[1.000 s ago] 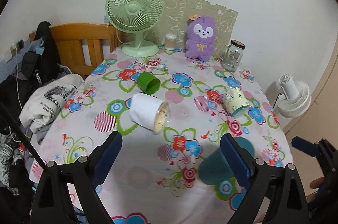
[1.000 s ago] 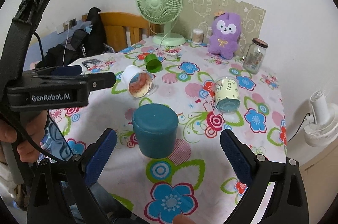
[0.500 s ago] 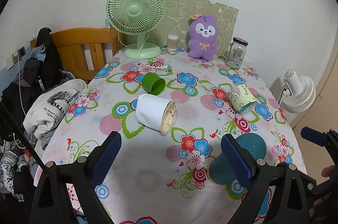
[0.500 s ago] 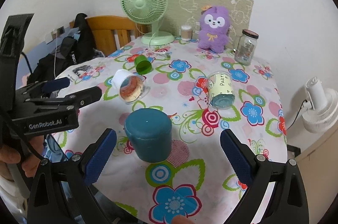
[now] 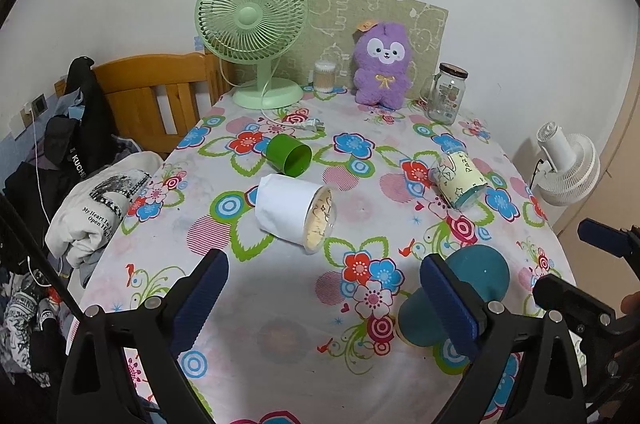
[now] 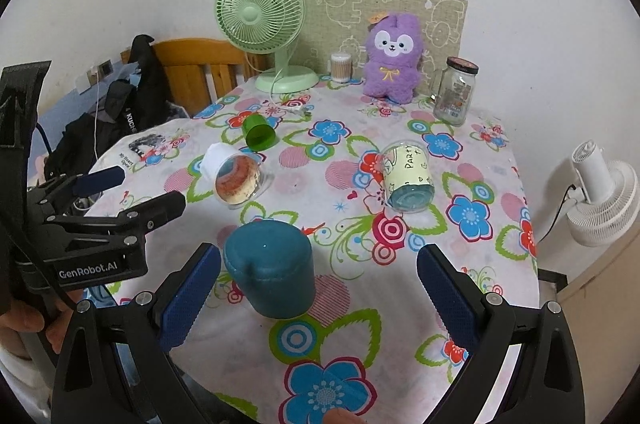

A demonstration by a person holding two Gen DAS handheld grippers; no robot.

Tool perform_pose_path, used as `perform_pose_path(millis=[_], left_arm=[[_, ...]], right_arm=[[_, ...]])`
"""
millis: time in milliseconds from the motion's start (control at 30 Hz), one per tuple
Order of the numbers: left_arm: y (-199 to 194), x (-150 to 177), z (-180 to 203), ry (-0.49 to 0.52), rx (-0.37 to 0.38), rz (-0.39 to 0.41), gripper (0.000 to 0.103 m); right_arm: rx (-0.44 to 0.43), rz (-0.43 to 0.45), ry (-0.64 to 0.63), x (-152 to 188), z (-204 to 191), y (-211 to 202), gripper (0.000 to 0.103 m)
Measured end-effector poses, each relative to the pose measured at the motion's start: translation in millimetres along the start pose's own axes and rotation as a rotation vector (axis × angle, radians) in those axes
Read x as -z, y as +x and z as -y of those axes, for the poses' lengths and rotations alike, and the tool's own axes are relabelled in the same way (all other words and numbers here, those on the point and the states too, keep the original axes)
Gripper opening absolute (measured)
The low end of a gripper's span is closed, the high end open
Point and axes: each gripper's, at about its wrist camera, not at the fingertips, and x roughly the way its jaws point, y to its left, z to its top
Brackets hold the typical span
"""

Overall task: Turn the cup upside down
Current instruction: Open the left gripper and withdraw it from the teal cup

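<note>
A teal cup (image 6: 272, 272) stands upside down, base up, on the flowered tablecloth (image 6: 360, 344). My right gripper (image 6: 318, 260) is open around it, and the cup sits close to the left finger. In the left wrist view the teal cup (image 5: 478, 274) shows partly behind the right finger of my open left gripper (image 5: 322, 268), which holds nothing. Three cups lie on their sides farther back: a white one (image 5: 292, 212), a green one (image 5: 290, 153) and a pale "Party" one (image 5: 460, 179).
A green desk fan (image 5: 252, 19), a purple plush toy (image 5: 382, 63), a glass jar (image 5: 446, 93) and a small swab pot (image 5: 323, 75) line the far edge. A wooden chair (image 5: 152, 91) with piled clothes stands left. A white fan (image 5: 568, 163) stands off the table's right side.
Both views have drifted slightly, so the teal cup now sits nearer the right gripper's left finger. Nothing on the table moved. Both grippers stay open.
</note>
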Motion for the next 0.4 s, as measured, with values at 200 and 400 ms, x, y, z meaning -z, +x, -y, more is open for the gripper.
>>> perform_pose_path(millis=[200,400], left_arm=[[0.5,1.3,1.9,0.009,0.004,-0.006,0.098],[-1.5,0.8,3.1,0.011,0.008,0.002,0.1]], right_arm=[[0.001,-0.008,0.019,-1.2,2.2,2.0,0.1],[0.002,-0.005,0.018,-1.9,2.1,1.7,0.1]])
